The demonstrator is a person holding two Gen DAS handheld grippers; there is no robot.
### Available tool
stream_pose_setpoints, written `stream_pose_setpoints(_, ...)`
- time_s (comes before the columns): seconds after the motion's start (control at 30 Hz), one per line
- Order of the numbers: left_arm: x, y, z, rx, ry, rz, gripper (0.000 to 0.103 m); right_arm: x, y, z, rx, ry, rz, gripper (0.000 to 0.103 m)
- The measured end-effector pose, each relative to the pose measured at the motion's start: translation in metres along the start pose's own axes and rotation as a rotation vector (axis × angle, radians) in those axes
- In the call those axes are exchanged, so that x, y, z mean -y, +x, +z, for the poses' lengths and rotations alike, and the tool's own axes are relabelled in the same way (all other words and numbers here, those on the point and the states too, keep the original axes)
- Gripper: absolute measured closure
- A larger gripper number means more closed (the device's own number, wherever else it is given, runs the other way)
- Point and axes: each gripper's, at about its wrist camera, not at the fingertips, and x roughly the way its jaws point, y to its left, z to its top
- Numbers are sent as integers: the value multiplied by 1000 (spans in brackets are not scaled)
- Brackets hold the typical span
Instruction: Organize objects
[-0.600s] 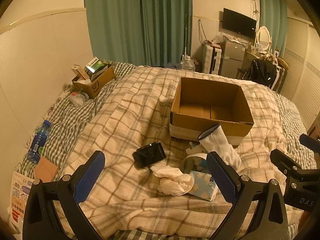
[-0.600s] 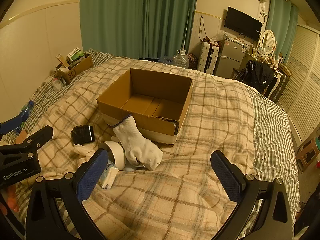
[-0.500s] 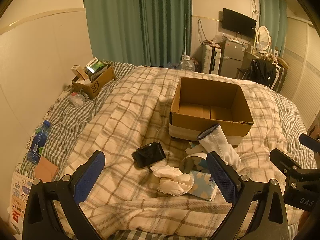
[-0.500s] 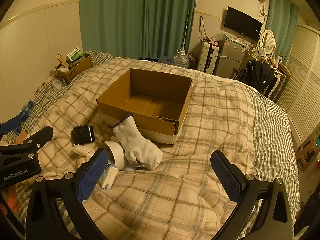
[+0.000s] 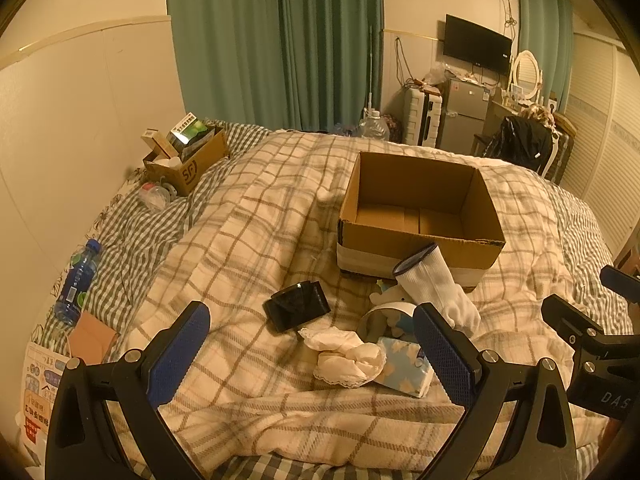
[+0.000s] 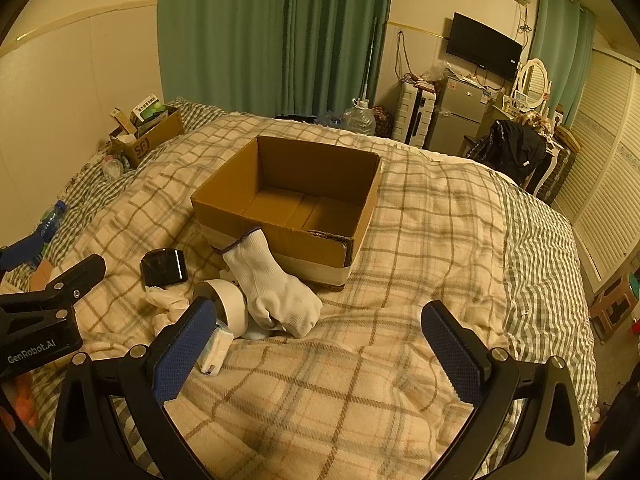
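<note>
An open, empty cardboard box [image 5: 420, 236] [image 6: 320, 248] sits on the plaid blanket. In front of it lie a white glove [image 5: 434, 292] [image 6: 276, 288], a black case [image 5: 296, 306] [image 6: 164, 267], a crumpled white cloth [image 5: 344, 358] [image 6: 166, 300], a tape roll [image 6: 224, 304] [image 5: 384, 316] and a blue tissue pack [image 5: 404, 366] [image 6: 216, 346]. My left gripper [image 5: 312, 354] is open and empty, hovering just short of the cloth. My right gripper [image 6: 318, 350] is open and empty, to the right of the pile.
A smaller box of packets [image 5: 188, 160] [image 6: 150, 136] and a clear container [image 5: 154, 196] sit at the bed's far left. A blue water bottle [image 5: 78, 280] lies by the wall. A suitcase, fridge and chair stand beyond the bed.
</note>
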Motion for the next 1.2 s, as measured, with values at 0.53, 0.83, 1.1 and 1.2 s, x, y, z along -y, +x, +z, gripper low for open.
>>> stream_pose_setpoints(0.53,-10,0,-5,-17,18,-12,0,-8,-1,0,-23,4,-4,0)
stream_pose_setpoints(0.83,-31,25,-14,-80,52,9,0,-27,27,-5,-98,-22,44,3)
stream_pose_setpoints(1.1,-46,62,-32,-185,64,6,0,-69,88,-20,-278,-109,139,15)
stream_pose_setpoints(1.2,-45,72,-36,-221,61,-13,0,-80,116,-29,-370,-120,180,29)
